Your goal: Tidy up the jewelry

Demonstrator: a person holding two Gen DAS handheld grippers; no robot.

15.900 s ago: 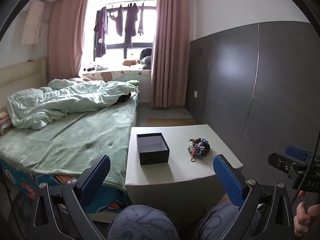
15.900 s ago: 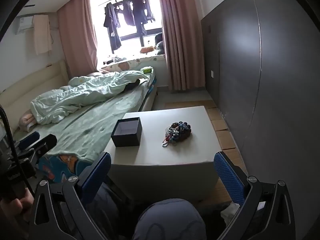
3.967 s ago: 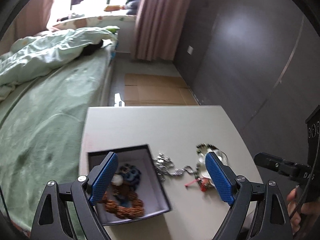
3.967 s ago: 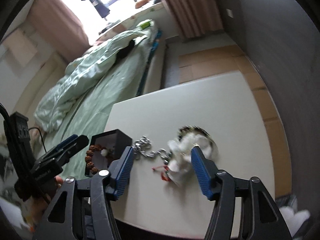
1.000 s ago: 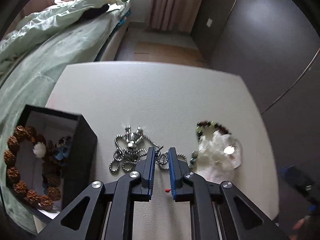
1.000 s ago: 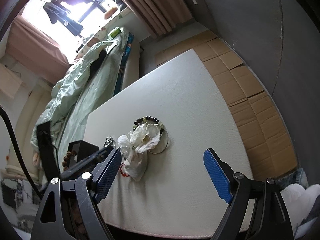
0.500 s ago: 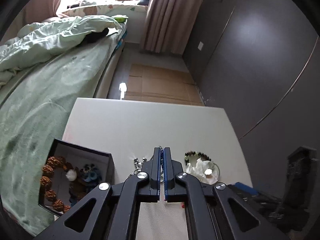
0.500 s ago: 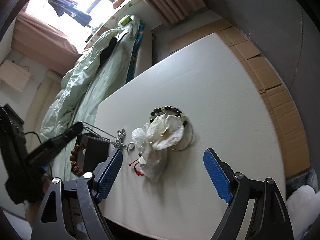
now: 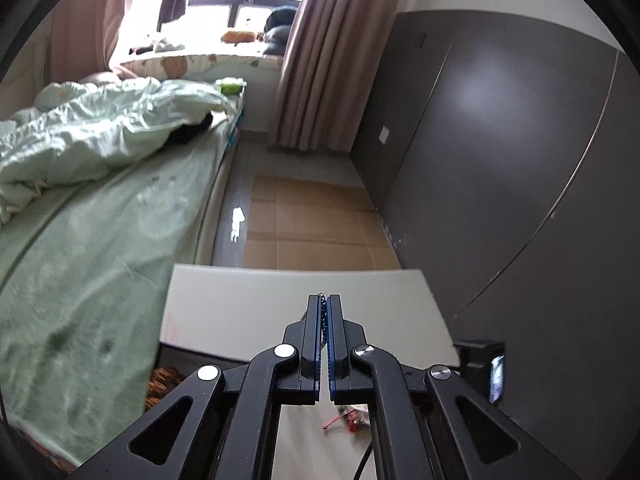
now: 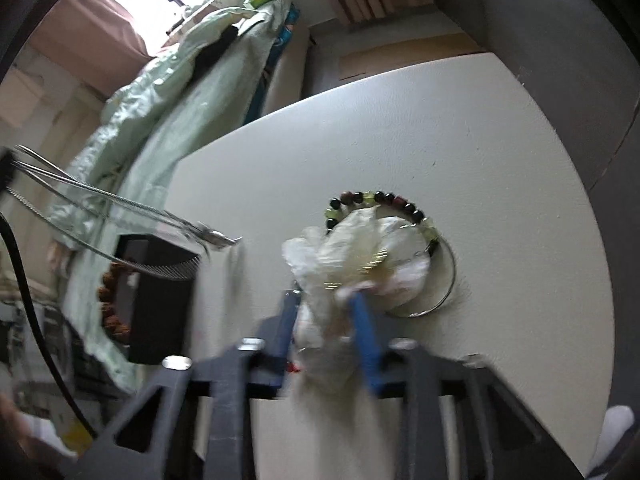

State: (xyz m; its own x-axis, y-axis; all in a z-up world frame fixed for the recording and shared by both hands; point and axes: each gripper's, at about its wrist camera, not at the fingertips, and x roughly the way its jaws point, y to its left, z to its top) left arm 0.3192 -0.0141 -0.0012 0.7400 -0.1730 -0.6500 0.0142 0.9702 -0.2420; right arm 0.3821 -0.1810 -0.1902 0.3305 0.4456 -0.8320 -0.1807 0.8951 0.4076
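My left gripper (image 9: 324,300) is shut on a silver chain (image 9: 321,308), a few links showing between its pads. In the right wrist view the chain (image 10: 120,208) hangs in long strands from the upper left, its pendant end (image 10: 218,239) above the black box (image 10: 160,304). The box holds a brown bead bracelet (image 10: 109,300). My right gripper (image 10: 324,298) is closing its jaws on a crumpled white plastic bag (image 10: 360,260) lying on the white table (image 10: 400,120). A dark and green beaded bracelet (image 10: 376,199) and a thin silver bangle (image 10: 446,284) lie under the bag.
A bed with a green quilt (image 9: 80,208) runs along the table's left side. A dark wall (image 9: 500,160) stands to the right. Cardboard sheets (image 9: 304,224) cover the floor beyond the table. A small red-stringed trinket (image 9: 346,418) lies near the table's front.
My left gripper has risen, lifting the silver chain off the table. My right gripper moved in over the white bag and its wide-open jaws closed around it.
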